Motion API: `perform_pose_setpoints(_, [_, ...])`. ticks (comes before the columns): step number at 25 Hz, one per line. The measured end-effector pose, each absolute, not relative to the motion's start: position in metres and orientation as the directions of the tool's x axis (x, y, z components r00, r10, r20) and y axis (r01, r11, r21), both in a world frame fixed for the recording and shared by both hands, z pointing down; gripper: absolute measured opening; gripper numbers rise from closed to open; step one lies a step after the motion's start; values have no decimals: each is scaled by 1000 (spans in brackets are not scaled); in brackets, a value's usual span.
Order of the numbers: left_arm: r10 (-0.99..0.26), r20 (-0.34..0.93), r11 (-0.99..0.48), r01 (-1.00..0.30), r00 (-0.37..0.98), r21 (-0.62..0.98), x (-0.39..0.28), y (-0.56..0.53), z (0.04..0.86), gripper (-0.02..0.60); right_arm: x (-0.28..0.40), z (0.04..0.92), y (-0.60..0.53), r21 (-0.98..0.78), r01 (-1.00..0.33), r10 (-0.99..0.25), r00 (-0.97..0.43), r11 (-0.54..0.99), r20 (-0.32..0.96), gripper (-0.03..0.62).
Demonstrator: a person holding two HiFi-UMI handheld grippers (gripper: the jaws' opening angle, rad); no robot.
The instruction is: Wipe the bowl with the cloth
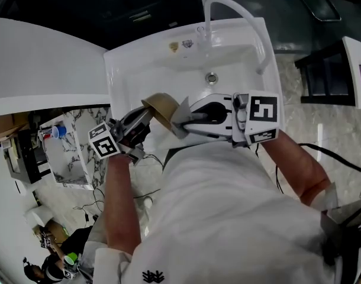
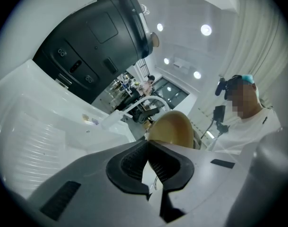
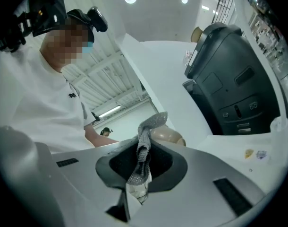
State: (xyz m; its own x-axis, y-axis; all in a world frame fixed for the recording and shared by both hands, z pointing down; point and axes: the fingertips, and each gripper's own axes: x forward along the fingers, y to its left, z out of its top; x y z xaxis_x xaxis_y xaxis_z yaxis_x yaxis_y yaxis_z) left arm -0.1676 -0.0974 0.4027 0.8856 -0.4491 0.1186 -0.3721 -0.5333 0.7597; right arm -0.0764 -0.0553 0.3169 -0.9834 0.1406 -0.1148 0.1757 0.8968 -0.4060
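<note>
Over the white sink (image 1: pixel 118 70) at frame centre, the left gripper (image 1: pixel 146 116) pinched the tan bowl (image 1: pixel 160 106) by its rim, jaws almost together. The right gripper (image 1: pixel 191 117) clamped the grey cloth (image 1: pixel 179 122) against it (wiping seemingly barely begun).

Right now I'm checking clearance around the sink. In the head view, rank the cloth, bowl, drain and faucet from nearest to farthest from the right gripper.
1. cloth, in the right gripper's fingers.
2. bowl, just to its left.
3. drain, beyond, in the sink.
4. faucet, at the far rim.
</note>
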Motion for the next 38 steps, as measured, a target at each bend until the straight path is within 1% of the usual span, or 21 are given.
perform_pose_setpoints(5, [-474, 248, -476, -482, 845, 735, -189, -108, 413, 17, -64, 314, -82, -354, 29, 6, -998, 935, -66, 43])
perform_pose_setpoints(7, [-491, 292, -439, -522, 821, 731, -199, -119, 419, 17, -59, 319, -88, -334, -15, -25, -999, 942, -28, 43])
perform_pose_setpoints(11, [-516, 412, -319, -615, 751, 721, -222, -135, 448, 17, -49, 329, -89, -324, -71, -67, -997, 943, 23, 43])
perform_pose_setpoints(15, [-529, 556, -135, -711, 641, 691, -249, -153, 486, 17, -42, 340, -87, -291, -113, -94, -992, 950, 80, 43])
perform_pose_setpoints(19, [-483, 704, 38, -792, 520, 610, -273, -166, 528, 17, -30, 352, -88, -260, -149, -121, -985, 954, 122, 43])
perform_pose_setpoints(22, [-442, 780, 155, -819, 442, 552, -289, -175, 556, 17, -23, 364, -86, -223, -158, -120, -977, 962, 177, 43])
perform_pose_setpoints(25, [-407, 830, 249, -828, 382, 503, -305, -183, 579, 17, -17, 375, -86, -224, -179, -132, -969, 958, 210, 43])
perform_pose_setpoints(28, [-370, 864, 297, -838, 340, 457, -315, -190, 593, 17, -11, 383, -84, -220, -207, -151, -958, 953, 245, 43])
perform_pose_setpoints(32, [-319, 901, 320, -861, 295, 395, -323, -202, 603, 18, -8, 389, -85, -223, -228, -163, -947, 948, 276, 43])
perform_pose_setpoints(37, [-321, 913, 306, -885, 251, 350, -324, -209, 602, 20, -6, 393, -88, -249, -248, -176, -944, 936, 278, 43])
perform_pose_setpoints(38, [-324, 915, 300, -891, 241, 341, -327, -209, 602, 49, -8, 394, -89, -256, -251, -178, -944, 934, 276, 43])
